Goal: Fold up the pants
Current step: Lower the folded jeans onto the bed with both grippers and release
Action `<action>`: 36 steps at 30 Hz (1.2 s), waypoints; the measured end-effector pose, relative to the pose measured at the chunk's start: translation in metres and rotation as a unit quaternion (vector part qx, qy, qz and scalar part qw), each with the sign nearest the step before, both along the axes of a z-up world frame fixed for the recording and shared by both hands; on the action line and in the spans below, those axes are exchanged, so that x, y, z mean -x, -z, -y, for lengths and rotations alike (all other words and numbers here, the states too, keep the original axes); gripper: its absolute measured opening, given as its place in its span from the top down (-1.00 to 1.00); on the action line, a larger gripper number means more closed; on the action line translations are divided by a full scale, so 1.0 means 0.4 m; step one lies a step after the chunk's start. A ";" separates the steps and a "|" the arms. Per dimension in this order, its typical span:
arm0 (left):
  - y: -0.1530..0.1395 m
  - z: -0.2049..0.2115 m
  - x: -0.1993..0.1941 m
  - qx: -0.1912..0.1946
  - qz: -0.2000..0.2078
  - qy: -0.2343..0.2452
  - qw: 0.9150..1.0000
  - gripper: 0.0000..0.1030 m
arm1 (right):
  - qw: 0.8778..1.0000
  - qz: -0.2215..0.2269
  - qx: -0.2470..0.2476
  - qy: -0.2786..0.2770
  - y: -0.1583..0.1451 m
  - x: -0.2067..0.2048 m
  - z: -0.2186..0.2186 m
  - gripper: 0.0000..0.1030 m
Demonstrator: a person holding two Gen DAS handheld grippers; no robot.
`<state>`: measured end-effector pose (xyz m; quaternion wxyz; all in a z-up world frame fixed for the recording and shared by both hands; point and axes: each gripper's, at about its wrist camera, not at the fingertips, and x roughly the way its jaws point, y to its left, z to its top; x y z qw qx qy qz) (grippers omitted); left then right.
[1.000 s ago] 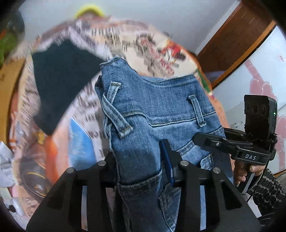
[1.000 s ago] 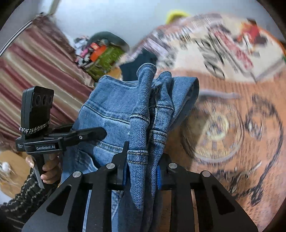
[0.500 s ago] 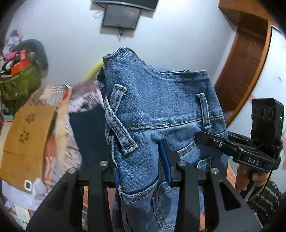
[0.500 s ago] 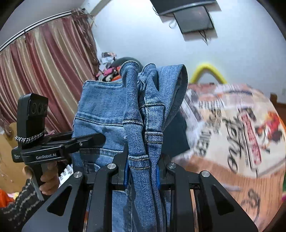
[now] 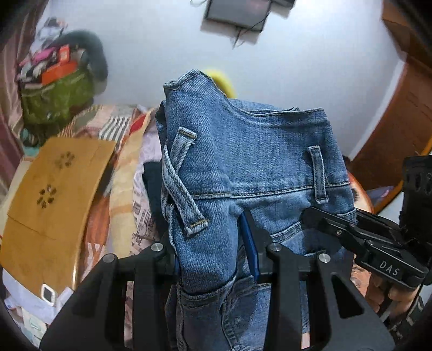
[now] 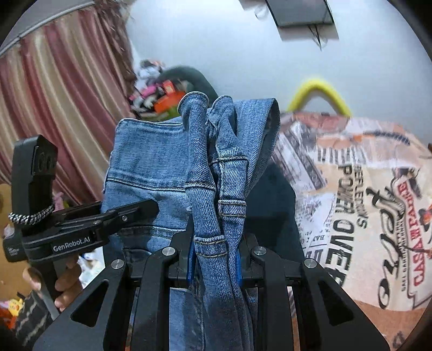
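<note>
Against the far-left wall, a green bag [image 5: 58,98] sits heaped with an orange box [image 5: 58,71] and a jumble of bright, blurred items, beside a striped curtain [image 6: 54,108]; below it lies a wooden board [image 5: 51,199] with flower-shaped cutouts. At centre, blue denim pants [image 5: 243,172] hang in the air by their waistband, belt loops showing, above a bed spread with a newsprint-pattern blanket [image 6: 364,202] on which a dark garment [image 6: 272,205] lies. The left gripper [image 5: 213,259] has its jaws closed on one bunched end of the waistband. The right gripper [image 6: 214,259] clamps several gathered folds at the other end, its blue pads [image 6: 190,259] pressed to the denim. A dark screen [image 5: 237,13] is mounted high on the white wall.
</note>
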<state>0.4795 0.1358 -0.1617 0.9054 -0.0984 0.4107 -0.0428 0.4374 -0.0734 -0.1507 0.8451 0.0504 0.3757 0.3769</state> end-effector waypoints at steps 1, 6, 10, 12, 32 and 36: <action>0.033 -0.005 -0.024 0.001 -0.010 -0.003 1.000 0.29 | 1.000 -0.009 0.013 0.003 0.034 -0.030 -0.015 0.61; 0.195 -0.004 -0.144 -0.012 -0.068 -0.002 0.998 0.29 | 0.996 -0.055 0.068 0.013 0.159 -0.129 -0.049 0.61; 0.313 0.012 -0.200 -0.002 -0.122 -0.003 0.992 0.26 | 0.991 -0.079 0.109 0.017 0.232 -0.156 -0.046 0.59; 0.346 0.012 -0.204 0.002 -0.126 -0.013 0.992 0.15 | 0.991 -0.071 0.112 0.011 0.235 -0.141 -0.039 0.57; -0.192 0.079 0.261 -0.063 0.045 -0.023 0.997 0.08 | 0.994 0.095 0.032 0.043 -0.200 0.204 0.175 0.48; -0.330 0.122 0.421 -0.079 0.114 -0.024 0.990 0.08 | 0.987 0.154 0.003 0.045 -0.311 0.342 0.215 0.48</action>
